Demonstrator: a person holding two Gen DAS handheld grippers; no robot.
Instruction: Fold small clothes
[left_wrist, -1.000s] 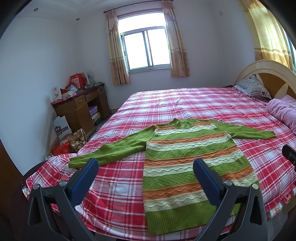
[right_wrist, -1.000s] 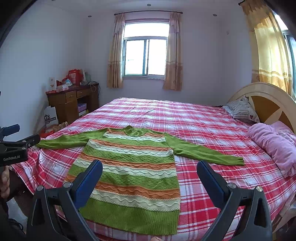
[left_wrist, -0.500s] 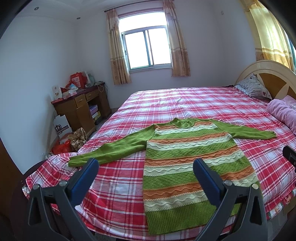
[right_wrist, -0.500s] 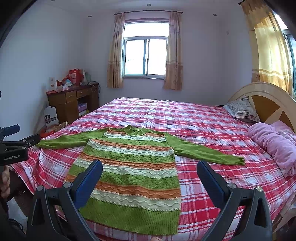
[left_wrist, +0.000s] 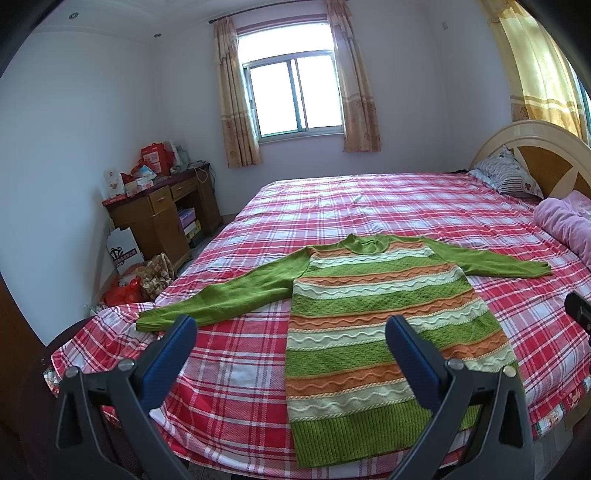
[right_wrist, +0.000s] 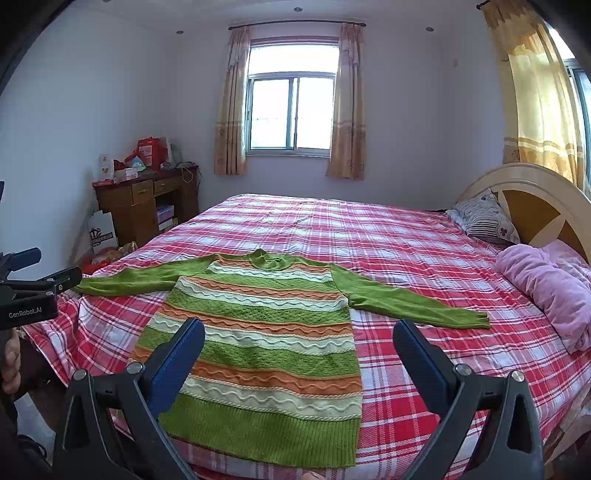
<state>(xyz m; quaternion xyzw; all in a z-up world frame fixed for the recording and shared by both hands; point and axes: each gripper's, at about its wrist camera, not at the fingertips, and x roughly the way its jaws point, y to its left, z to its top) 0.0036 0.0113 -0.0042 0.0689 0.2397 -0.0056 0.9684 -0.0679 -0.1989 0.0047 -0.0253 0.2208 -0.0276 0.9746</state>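
Observation:
A green, orange and cream striped sweater (left_wrist: 384, 321) lies flat on the red plaid bed (left_wrist: 369, 206), sleeves spread to both sides, hem toward me. It also shows in the right wrist view (right_wrist: 258, 332). My left gripper (left_wrist: 290, 332) is open and empty, held above the near edge of the bed over the sweater's left side. My right gripper (right_wrist: 299, 339) is open and empty, held above the hem end of the sweater. The left gripper's body (right_wrist: 29, 295) shows at the left edge of the right wrist view.
A pink blanket (right_wrist: 546, 288) and a striped pillow (right_wrist: 484, 218) lie by the headboard (right_wrist: 535, 199) at right. A wooden desk (left_wrist: 162, 214) with boxes stands at left by the wall, with bags (left_wrist: 140, 277) on the floor beside it.

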